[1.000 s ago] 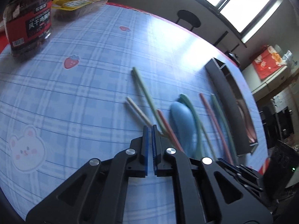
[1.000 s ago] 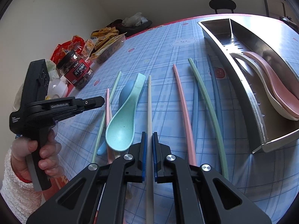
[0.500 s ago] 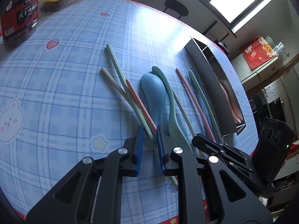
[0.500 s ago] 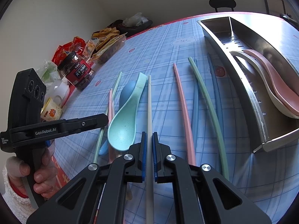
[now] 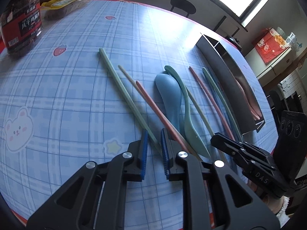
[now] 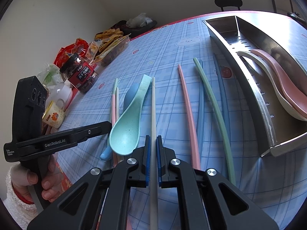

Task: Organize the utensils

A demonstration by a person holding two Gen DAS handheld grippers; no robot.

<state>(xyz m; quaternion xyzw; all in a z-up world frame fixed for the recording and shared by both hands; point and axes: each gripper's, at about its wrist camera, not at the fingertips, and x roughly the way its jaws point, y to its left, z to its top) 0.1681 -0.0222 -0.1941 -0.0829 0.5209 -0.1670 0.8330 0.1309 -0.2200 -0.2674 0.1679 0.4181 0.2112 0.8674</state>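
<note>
On a table (image 5: 80, 88) under a blue plaid cloth, chopsticks and spoons lie loose beside a long steel tray (image 6: 255, 95), the landmark here. The right gripper (image 6: 153, 141) has its fingers clamped together on a cream chopstick (image 6: 153, 111), which runs straight ahead on the cloth, well to the left of the tray. A mint spoon (image 6: 128, 128) rests just left of that chopstick, overlapping a blue spoon (image 6: 130, 95); a pink chopstick (image 6: 189, 115) and a green chopstick (image 6: 214, 111) lie between it and the tray. Inside the tray, a cream spoon (image 6: 268, 80) and a pink spoon (image 6: 284, 80) nest together. The left gripper (image 5: 153, 138), farthest from the tray, holds its fingers slightly apart over the near end of a pale green chopstick (image 5: 122, 90), gripping nothing.
</note>
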